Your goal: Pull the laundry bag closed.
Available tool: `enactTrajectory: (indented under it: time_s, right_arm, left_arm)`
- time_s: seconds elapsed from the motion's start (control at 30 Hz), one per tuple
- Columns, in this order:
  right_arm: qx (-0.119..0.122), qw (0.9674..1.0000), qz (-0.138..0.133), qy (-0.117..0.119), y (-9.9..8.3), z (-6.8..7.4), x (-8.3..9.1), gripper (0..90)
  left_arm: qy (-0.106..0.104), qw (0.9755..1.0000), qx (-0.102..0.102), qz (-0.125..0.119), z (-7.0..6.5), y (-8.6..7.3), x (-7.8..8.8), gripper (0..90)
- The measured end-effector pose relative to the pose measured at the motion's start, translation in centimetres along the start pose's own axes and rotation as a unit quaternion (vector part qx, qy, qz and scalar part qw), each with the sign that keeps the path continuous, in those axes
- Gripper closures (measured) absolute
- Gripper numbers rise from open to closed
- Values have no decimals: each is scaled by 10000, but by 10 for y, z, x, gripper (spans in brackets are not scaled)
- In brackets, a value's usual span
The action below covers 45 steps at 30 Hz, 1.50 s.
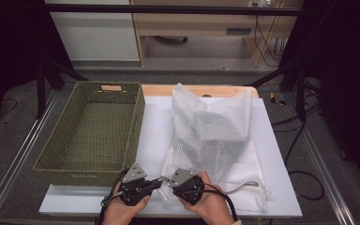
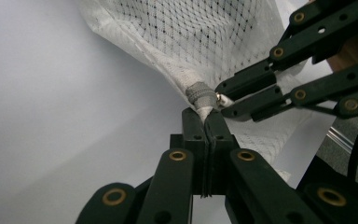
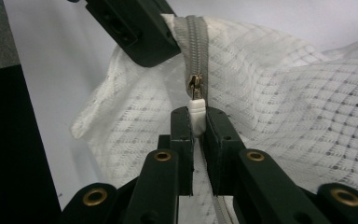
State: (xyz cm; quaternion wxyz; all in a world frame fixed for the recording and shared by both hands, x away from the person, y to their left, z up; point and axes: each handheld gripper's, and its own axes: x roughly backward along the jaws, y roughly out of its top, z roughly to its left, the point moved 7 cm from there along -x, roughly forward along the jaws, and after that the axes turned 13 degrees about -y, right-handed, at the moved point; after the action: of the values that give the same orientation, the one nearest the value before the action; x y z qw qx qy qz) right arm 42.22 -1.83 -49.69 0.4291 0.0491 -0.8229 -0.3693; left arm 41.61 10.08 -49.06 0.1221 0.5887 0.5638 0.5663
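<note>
A white mesh laundry bag (image 1: 213, 140) lies on the worktop (image 1: 154, 126) beside a woven basket (image 1: 93, 131); the left tool (image 2: 206, 122) clamps its zipper end, the right tool (image 3: 196, 122) grips the white zipper pull (image 3: 196, 109). No legible writing.

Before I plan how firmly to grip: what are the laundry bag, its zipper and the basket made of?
Laundry bag: white mesh fabric, likely synthetic; gridded see-through weave. Zipper: grey tape, metallic-looking slider, white pull tab probably plastic. Basket: olive woven cord or paper rope, matte.
</note>
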Motion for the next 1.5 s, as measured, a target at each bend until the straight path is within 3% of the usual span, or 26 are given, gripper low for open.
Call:
enactTrajectory:
  time_s: [0.23, 0.4, 0.9, 1.27, 1.5]
  right_arm:
    - [156, 9999, 13, 59, -5, -6, 2, 823]
    - [90, 9995, -214, 191, -7, -7, 2, 822]
    - [-30, 9996, -252, 148, -7, -11, -3, 818]
    - [276, 9994, -144, 119, -9, -12, 3, 823]
    - [296, 9995, -100, 99, -12, -14, 4, 824]
  left_arm:
    - [79, 9999, -62, 32, 1, -3, -2, 897]
    - [80, 9999, -71, -12, 2, -5, -3, 895]
    - [295, 9994, -62, -158, 1, -9, -6, 893]
    - [409, 9989, -145, -168, -3, -8, -8, 894]
    - [361, 9991, -69, -233, -4, -8, -8, 895]
